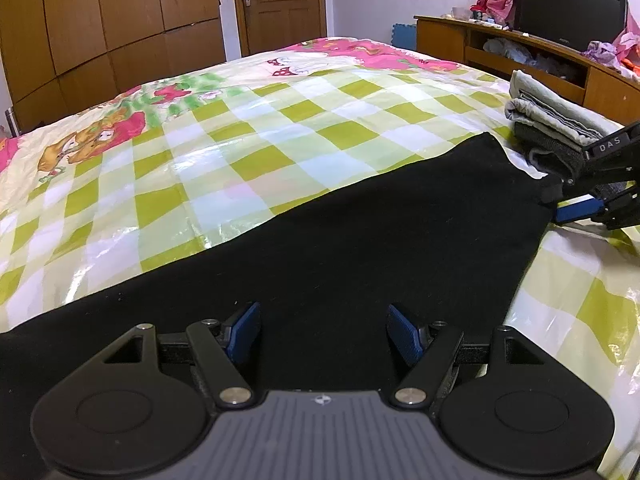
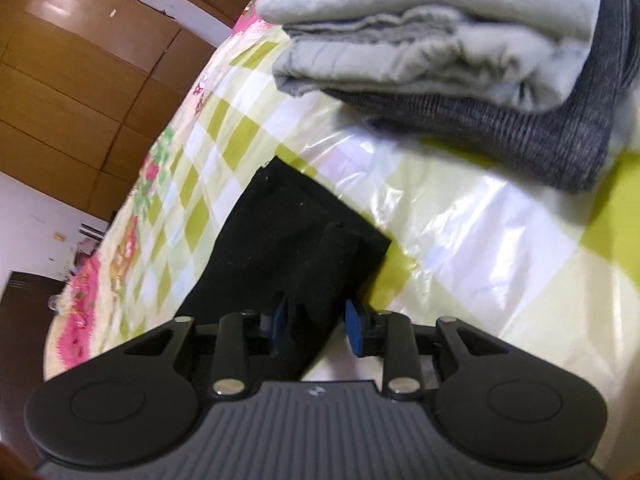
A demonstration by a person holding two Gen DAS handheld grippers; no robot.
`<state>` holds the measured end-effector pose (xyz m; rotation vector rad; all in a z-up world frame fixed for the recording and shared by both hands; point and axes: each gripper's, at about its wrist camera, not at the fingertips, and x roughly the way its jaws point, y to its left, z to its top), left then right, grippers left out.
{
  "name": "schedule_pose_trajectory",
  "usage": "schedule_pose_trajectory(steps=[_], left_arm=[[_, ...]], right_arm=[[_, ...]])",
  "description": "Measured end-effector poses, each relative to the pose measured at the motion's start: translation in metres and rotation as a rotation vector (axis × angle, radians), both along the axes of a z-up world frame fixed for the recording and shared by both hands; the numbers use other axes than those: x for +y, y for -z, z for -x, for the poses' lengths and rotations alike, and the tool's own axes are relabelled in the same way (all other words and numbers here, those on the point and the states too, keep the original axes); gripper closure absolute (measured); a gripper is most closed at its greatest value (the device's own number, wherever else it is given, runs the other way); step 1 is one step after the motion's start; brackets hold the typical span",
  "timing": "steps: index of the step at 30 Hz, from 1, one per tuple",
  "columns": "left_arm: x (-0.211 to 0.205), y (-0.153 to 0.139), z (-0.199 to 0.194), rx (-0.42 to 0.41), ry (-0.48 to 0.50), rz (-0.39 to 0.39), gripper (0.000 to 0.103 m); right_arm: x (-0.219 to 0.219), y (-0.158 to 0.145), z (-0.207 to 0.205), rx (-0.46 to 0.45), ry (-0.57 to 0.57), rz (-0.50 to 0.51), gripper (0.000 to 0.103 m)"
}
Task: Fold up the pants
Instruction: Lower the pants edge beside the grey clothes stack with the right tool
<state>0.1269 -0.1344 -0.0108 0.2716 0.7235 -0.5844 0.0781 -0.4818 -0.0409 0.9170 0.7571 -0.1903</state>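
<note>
Black pants (image 1: 360, 240) lie flat across the near side of the bed, a long band that ends in a corner at the right. My left gripper (image 1: 322, 312) hovers open over the middle of them, its blue pads wide apart and nothing between them. My right gripper (image 1: 566, 196) is at that right corner. In the right wrist view the pants' end (image 2: 288, 240) runs between the right gripper's (image 2: 318, 324) narrowly parted pads. The right pad's (image 2: 354, 328) blue face shows bare beside the cloth edge, so the pads do not press on the cloth.
The bed has a glossy green-and-white checked cover (image 1: 240, 140). A stack of folded grey clothes (image 1: 552, 120) (image 2: 440, 40) sits just beyond the pants' right corner. Behind it stand a wooden cabinet (image 1: 444, 36) and a dark screen (image 1: 568, 12). A wardrobe (image 1: 100, 20) and a door (image 1: 280, 0) stand behind the bed.
</note>
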Motion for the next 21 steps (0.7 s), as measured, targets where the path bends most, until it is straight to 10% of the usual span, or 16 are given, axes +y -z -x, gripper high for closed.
schedule_pose_trajectory(steps=[21], left_arm=[[-0.05,0.005,-0.018,0.084,-0.181,-0.088,0.015]], right_arm=[[0.01,0.019,-0.034,-0.143,-0.057,-0.112,0.061]])
